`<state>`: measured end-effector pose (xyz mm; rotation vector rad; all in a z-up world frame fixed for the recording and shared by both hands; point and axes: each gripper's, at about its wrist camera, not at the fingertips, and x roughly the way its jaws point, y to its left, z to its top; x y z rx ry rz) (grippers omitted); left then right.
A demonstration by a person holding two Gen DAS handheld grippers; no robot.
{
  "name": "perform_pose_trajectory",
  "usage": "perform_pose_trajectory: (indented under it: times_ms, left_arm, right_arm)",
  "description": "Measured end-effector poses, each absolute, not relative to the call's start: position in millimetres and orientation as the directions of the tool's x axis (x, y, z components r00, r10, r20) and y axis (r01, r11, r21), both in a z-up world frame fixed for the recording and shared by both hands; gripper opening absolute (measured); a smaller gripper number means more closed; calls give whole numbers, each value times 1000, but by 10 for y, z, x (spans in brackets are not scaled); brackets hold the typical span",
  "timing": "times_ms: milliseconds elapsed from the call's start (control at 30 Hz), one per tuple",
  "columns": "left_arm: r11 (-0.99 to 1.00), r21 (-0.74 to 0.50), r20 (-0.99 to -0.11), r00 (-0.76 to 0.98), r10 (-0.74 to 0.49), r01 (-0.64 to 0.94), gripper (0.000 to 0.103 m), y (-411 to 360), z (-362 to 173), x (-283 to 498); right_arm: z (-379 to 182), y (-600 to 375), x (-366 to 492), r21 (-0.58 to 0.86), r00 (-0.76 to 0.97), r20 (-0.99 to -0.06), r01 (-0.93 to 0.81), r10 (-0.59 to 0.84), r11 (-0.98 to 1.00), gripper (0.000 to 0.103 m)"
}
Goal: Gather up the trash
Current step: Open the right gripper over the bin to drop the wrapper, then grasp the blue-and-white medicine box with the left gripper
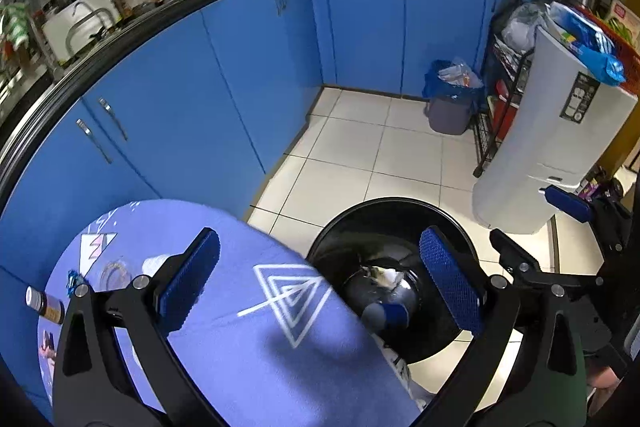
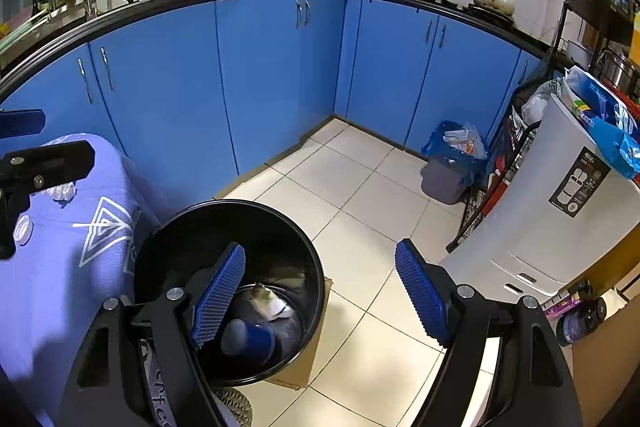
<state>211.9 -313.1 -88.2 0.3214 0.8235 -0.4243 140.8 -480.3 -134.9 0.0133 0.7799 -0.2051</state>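
Note:
A black round bin stands on the floor against a table with a purple-blue cloth. At its bottom lie a blue cup and crumpled white paper. My left gripper is open and empty, spanning the table edge and the bin mouth. The right gripper is open and empty too, over the bin's right rim and the floor. On the cloth lie a brown bottle, a blue wrapper, a clear ring, a white tissue and a white cap.
Blue cabinets line the far side under a crowded counter. A grey bin with a blue bag stands in the corner by a wire rack. A tall white appliance stands on the right. Cardboard lies under the black bin.

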Motion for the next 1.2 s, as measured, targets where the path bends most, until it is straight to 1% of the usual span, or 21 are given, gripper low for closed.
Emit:
perform_pose_trajectory:
  times_ms: [233,633,800,967,1067,1200]
  left_arm:
    - [921,100,-745,642,-181,377,99,-2523,-816,2040]
    - [986,102,-740,672,-15,134,98,-1084,-804,1761]
    - [993,105,-775,630,51,49,92,-537,-1009,1626]
    - [998,65,-817,574,54,-2,88,-107,-1306,1503]
    - [999,48,-834,550,52,-21,87,23,-1428,1493]
    - [999,24,-864,502,36,-30,81,123,-1628,1573]
  right_arm:
    - [-1217,-4348,1412,-79,720,-685,81,-113,994,76]
    - [-1024,-3203,1472,-95,742,-669,-139,41,986,76]
    - [-1071,-2730,1471,-109,731,-676,-225,94,968,76]
    - [-1188,-2303,1569,-94,687,-711,-304,150,948,76]
    - [-1270,-2095,1643,-95,665,-728,-337,166,937,75]
    - [-1403,-1893,1763,-97,637,-751,-366,174,926,75]
